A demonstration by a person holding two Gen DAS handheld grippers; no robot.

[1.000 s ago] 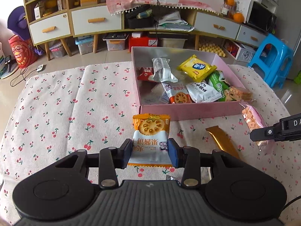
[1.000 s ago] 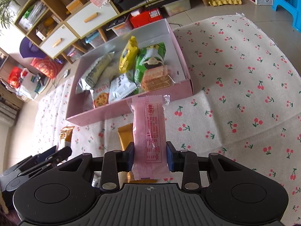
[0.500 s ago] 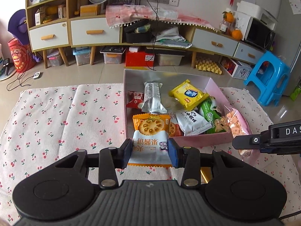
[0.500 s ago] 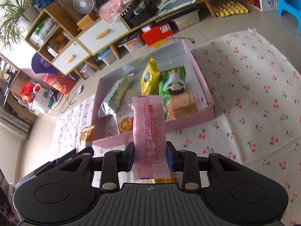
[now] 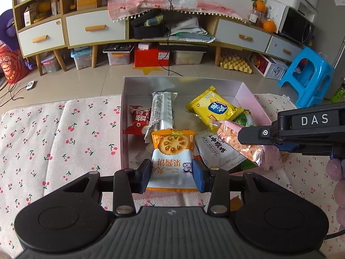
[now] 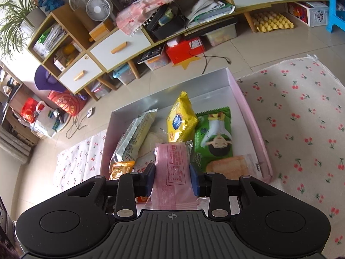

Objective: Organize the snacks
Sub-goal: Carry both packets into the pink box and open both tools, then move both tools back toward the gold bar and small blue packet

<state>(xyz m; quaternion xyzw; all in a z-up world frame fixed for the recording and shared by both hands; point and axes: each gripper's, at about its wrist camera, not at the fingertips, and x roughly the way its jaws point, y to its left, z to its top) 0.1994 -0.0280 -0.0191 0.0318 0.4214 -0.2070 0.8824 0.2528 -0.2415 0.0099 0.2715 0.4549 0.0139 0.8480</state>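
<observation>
My left gripper [image 5: 172, 177] is shut on an orange-and-white biscuit packet [image 5: 171, 151], held above the near edge of the pink box [image 5: 254, 101]. My right gripper [image 6: 172, 180] is shut on a pink wafer packet [image 6: 171, 168], also over the box's near side. In the left wrist view that pink wafer packet [image 5: 239, 143] hangs from the right gripper [image 5: 252, 135] at the right. Inside the box lie a yellow packet [image 5: 213, 108], a silver bar [image 5: 161, 112], a red sweet [image 5: 139, 120], a green packet [image 6: 213, 138] and a clear pack of toast biscuits [image 6: 228, 165].
The pink box sits on a cherry-print cloth [image 5: 54, 133] whose far edge meets a tiled floor. A gold wrapper [image 5: 235, 202] lies on the cloth under my left gripper. A low cabinet [image 5: 94, 28] and a blue stool [image 5: 310, 75] stand beyond. A gloved hand [image 5: 336, 172] shows at the right edge.
Both grippers have moved forward from the cloth to above the box's near side, each still holding its packet. The right gripper has drawn closer to the left one.
</observation>
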